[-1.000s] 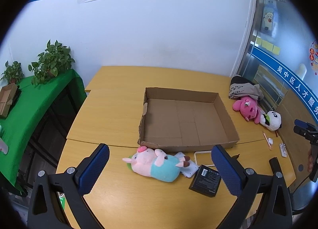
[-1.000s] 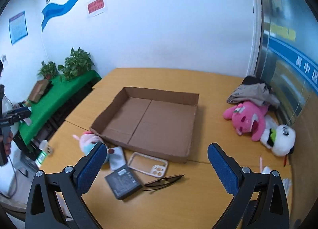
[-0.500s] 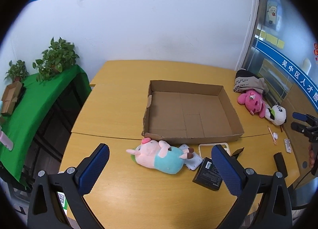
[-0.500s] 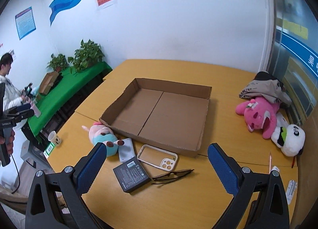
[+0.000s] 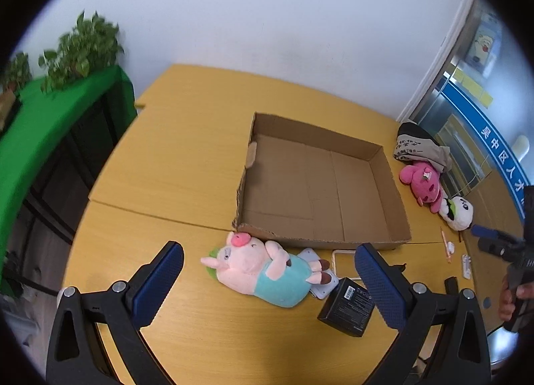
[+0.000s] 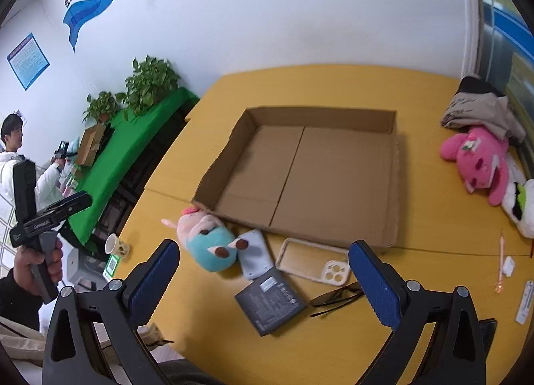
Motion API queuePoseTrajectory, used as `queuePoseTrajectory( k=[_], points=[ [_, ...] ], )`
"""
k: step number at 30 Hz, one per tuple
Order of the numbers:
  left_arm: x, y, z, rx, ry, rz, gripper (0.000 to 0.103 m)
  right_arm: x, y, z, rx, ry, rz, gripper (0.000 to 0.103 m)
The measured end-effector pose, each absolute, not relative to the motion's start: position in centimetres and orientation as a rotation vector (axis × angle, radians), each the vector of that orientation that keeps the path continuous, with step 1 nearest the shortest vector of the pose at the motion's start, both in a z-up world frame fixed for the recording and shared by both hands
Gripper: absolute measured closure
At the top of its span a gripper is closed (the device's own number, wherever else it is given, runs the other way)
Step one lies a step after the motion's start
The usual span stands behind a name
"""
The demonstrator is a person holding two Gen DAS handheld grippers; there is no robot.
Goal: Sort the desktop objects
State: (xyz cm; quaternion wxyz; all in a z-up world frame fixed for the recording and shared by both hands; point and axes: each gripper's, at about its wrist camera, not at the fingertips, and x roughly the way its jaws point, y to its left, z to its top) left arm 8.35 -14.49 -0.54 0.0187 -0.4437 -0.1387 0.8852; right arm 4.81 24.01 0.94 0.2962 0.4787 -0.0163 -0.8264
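Note:
An empty cardboard tray (image 5: 393,214) (image 6: 390,218) lies on the yellow table. In front of it lie a pink pig plush in teal (image 5: 263,271) (image 6: 208,241), a white device (image 6: 255,256), a clear phone case (image 6: 315,266), a black box (image 5: 347,306) (image 6: 270,298) and sunglasses (image 6: 337,298). My left gripper (image 5: 267,288) is open above the pig. My right gripper (image 6: 263,284) is open above the black box. Both are empty.
A pink plush (image 6: 477,158), a panda plush (image 5: 459,214) and folded clothes (image 6: 480,108) lie at the table's right. A pen (image 6: 500,264) and small white items lie near the right edge. A green-covered bench with plants (image 6: 147,81) stands left. A paper cup (image 6: 116,246) sits below the table.
Both grippers have moved closer to and lower over the objects in front of the tray. Both stay open. Nothing on the table has moved.

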Motion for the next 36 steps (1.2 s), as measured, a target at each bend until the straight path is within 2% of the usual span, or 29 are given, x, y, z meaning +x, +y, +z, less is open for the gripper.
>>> queuePoseTrajectory(
  k=[6, 15, 24, 28, 31, 32, 33, 36],
  points=[
    [6.1, -17.2, -5.2, -1.48, -0.679, 2.611, 0.001, 3.6, 17.6, -4.1, 1.42, -0.159, -1.94, 0.001],
    [2.4, -18.5, -13.9, -1.633, -0.909, 2.382, 0.001, 3.9, 8.1, -10.0, 1.464, 0.192, -1.829, 0.002],
    [-0.3, -18.9, -20.5, -1.774, -1.003, 2.294, 0.002, 2.9, 2.6, -16.6, 1.374, 0.454, -1.769, 0.003],
    [-0.8, -18.8, -22.2, -1.817, -1.033, 2.254, 0.005, 1.9, 0.8, -19.3, 1.4, 0.5, -1.717, 0.006],
    [-0.7, -18.7, -23.3, -1.862, -1.022, 2.251, 0.007, 0.9, -0.1, -21.3, 1.444, 0.465, -1.678, 0.007],
    [-0.6, -18.8, -23.6, -1.872, -1.024, 2.255, 0.009, 0.8, -0.4, -22.1, 1.465, 0.458, -1.659, 0.009],
    [-0.6, -19.0, -24.1, -1.896, -1.025, 2.254, 0.015, 0.8, -0.6, -22.8, 1.482, 0.464, -1.643, 0.009],
    [0.0, -19.5, -25.0, -1.873, -1.129, 2.217, 0.015, 0.7, -0.6, -24.2, 1.512, 0.448, -1.612, 0.008]
  ],
)
